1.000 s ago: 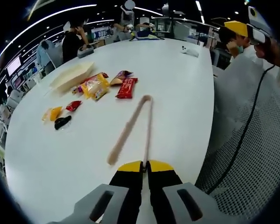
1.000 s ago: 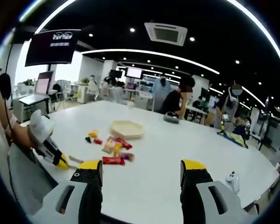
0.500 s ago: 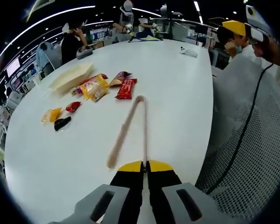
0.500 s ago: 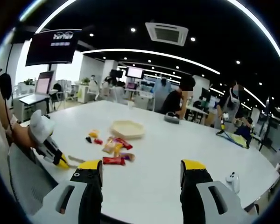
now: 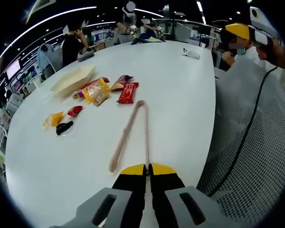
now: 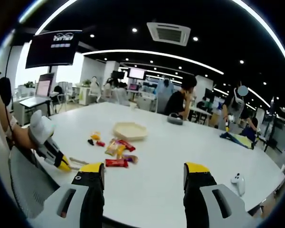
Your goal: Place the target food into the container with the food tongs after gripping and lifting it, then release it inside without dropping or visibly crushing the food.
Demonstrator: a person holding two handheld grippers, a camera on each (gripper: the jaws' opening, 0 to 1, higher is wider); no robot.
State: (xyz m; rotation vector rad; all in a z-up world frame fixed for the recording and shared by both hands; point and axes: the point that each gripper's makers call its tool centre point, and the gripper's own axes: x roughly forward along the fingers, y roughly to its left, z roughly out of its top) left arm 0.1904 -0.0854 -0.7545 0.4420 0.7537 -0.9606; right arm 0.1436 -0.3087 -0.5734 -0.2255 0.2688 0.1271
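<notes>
While left tool (image 5: 147, 169) pinches tongs (image 5: 133, 130) handle, right tool (image 6: 145, 173) gapes wide, empty

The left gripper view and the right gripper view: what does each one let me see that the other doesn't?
The left gripper view alone makes out the full V of the beige food tongs, one arm running into the shut left gripper, plus a black cable. The right gripper view alone has the ceiling air vent and the open right gripper. Both share the white table, snack packets and cream tray.
</notes>
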